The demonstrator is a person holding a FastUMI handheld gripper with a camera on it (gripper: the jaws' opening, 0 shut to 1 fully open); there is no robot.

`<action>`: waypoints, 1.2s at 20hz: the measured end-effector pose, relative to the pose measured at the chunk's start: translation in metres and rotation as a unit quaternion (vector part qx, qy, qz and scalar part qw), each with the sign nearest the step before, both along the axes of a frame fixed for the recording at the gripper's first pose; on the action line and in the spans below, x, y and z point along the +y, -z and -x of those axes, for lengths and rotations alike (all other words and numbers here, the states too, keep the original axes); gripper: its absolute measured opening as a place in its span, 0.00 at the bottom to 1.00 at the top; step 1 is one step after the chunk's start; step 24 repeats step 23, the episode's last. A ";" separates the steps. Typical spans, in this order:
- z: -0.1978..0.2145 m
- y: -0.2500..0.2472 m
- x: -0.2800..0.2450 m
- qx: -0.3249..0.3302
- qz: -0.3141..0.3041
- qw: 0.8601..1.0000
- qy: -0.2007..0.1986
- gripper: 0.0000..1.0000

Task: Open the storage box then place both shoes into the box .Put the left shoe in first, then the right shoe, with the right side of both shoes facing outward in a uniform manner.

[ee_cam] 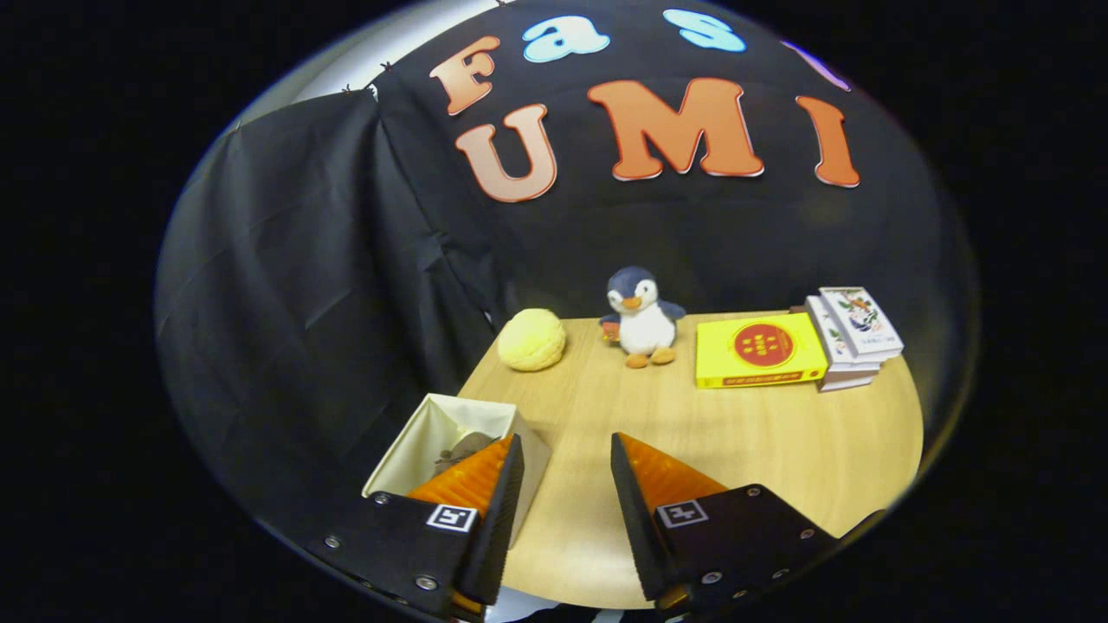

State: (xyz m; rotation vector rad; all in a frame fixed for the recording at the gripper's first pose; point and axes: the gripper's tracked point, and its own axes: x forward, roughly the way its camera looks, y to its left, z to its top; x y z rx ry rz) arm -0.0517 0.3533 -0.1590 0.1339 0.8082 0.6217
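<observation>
Fingers (567, 484) spread wide, holding nothing, over the wooden counter (736, 433); open cream storage box (433, 433) behind the left one. Beyond: plush penguin (642, 316), round yellow bun (531, 339), yellow box (759, 350), stacked books (853, 333).

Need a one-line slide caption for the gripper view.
Open gripper above wooden table, open storage box by left finger, plush penguin beyond.

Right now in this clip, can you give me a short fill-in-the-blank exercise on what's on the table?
1. The gripper has its jaws ____ with bare wooden table between them.
2. The cream open-topped storage box sits by the ____ jaw.
3. The plush penguin stands between the round yellow cushion and the flat ____ box.

Missing: open; left; yellow
</observation>
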 end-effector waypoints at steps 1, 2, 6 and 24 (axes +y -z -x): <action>-0.006 -0.003 -0.012 -0.019 0.004 1.000 0.007 0.65; -0.012 -0.010 -0.024 -0.038 0.003 0.999 0.014 0.74; -0.041 -0.049 -0.075 -0.136 -0.007 0.989 0.056 0.92; -0.098 -0.160 -0.210 -0.370 -0.002 0.914 0.164 0.96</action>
